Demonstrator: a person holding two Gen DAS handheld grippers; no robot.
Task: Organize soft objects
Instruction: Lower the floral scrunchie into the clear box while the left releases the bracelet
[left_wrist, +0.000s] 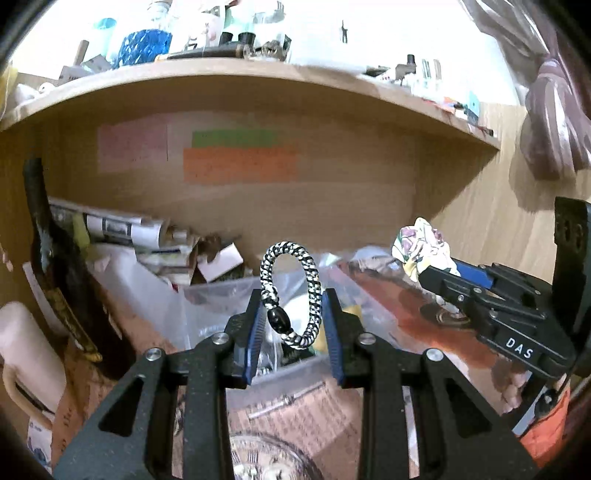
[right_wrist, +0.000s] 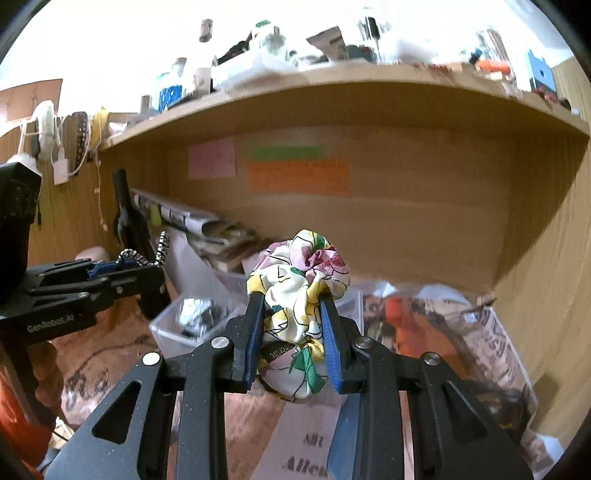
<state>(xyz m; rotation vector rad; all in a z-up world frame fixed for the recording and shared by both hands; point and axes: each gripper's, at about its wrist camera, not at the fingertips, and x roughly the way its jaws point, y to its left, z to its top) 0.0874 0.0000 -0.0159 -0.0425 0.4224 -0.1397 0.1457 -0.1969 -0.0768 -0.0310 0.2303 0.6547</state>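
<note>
My left gripper (left_wrist: 293, 301) is shut on a black-and-white braided hair tie (left_wrist: 286, 284) with a black bead, held upright above a clear plastic bin (left_wrist: 221, 295). My right gripper (right_wrist: 293, 301) is shut on a floral fabric scrunchie (right_wrist: 299, 280), white with pink, yellow and green, held above the cluttered desk. In the left wrist view the right gripper (left_wrist: 424, 271) comes in from the right with the scrunchie (left_wrist: 424, 243) at its tip. In the right wrist view the left gripper (right_wrist: 155, 264) is at the left with the hair tie (right_wrist: 147, 254).
A wooden shelf (left_wrist: 258, 77) loaded with bottles and small items overhangs the desk. Sticky notes (left_wrist: 240, 162) are on the back panel. Papers and boxes (left_wrist: 147, 236) are piled at the back left. A clear bin (right_wrist: 192, 317) holds dark items. A bag of printed plastic (right_wrist: 461, 332) lies at right.
</note>
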